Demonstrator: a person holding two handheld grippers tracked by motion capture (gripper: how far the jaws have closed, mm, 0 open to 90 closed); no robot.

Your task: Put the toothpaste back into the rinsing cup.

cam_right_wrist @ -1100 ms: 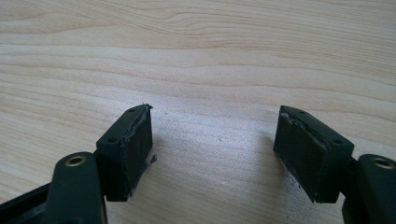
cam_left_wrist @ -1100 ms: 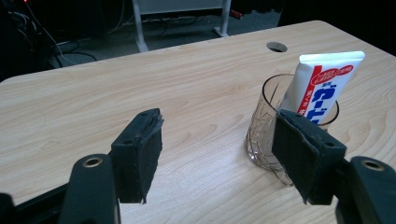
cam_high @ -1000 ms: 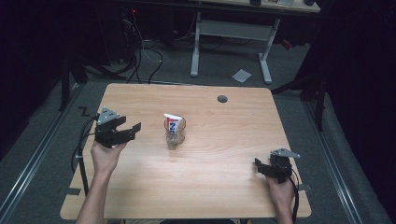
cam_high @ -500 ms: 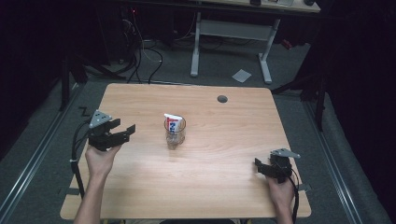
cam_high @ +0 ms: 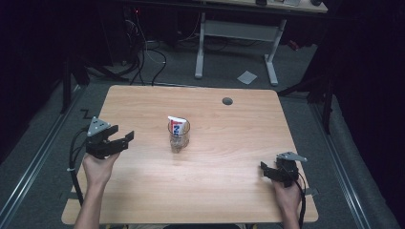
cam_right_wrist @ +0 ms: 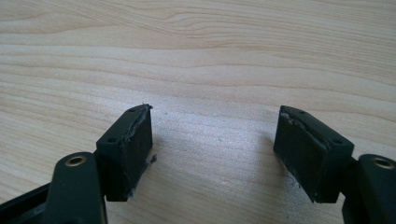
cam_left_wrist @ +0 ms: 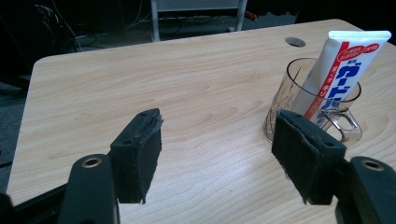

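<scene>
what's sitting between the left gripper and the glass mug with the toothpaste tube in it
Nothing visible. Bare table lies between the left gripper and the glass mug holding the toothpaste tube. Its jaws stand open, empty, apart from the mug.

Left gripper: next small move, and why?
Probably ease the left gripper forward and to its right toward the glass mug. Its jaws stand open with nothing between them, and the mug, holding an upright toothpaste tube, sits ahead, off to the right of the gap. The right gripper rests open over bare table.
</scene>
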